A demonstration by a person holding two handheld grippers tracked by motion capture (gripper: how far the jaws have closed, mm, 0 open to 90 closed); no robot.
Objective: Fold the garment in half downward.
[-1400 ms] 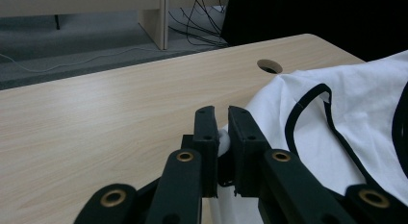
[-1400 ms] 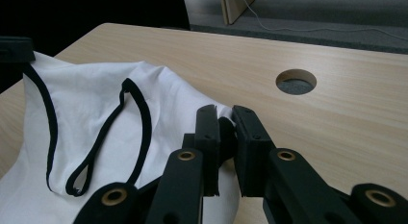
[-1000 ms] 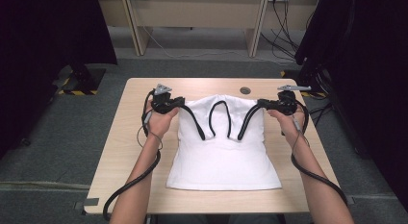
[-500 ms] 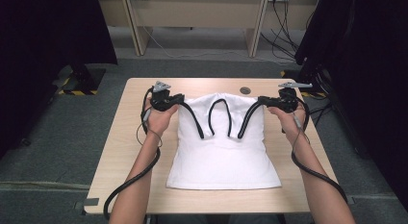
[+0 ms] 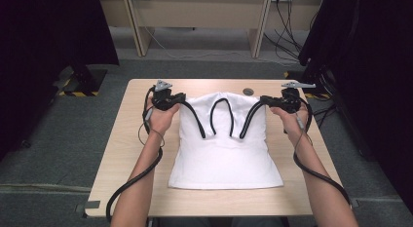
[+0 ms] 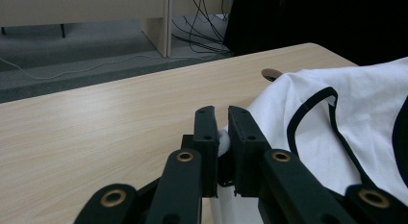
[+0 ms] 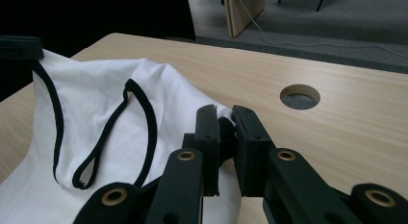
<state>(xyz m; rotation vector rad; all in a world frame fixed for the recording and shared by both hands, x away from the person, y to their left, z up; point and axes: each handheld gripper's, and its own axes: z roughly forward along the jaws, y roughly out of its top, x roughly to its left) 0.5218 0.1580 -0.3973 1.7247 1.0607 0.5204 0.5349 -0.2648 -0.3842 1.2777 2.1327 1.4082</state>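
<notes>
A white sleeveless top with black trim (image 5: 225,149) lies on the wooden table (image 5: 126,139), hem toward the person. My left gripper (image 5: 180,97) is shut on the top's left shoulder, and white cloth bunches between its jaws (image 6: 222,137). My right gripper (image 5: 265,99) is shut on the right shoulder, with dark trim and cloth pinched there (image 7: 225,132). Both shoulders are lifted slightly, so the black-edged armholes and neckline (image 5: 221,115) hang in loops. The garment (image 6: 346,113) spreads to the right in the left gripper view and to the left (image 7: 96,118) in the right gripper view.
A round cable hole (image 5: 249,91) sits in the table just beyond the top's collar, also seen as a hole (image 7: 299,96) near the right gripper. Desk legs and cables (image 5: 282,12) stand on the grey floor past the far edge. Black curtains (image 5: 370,66) flank both sides.
Both grippers have shifted slightly, keeping hold of the shoulders. The garment's upper part has stayed raised; little else differs.
</notes>
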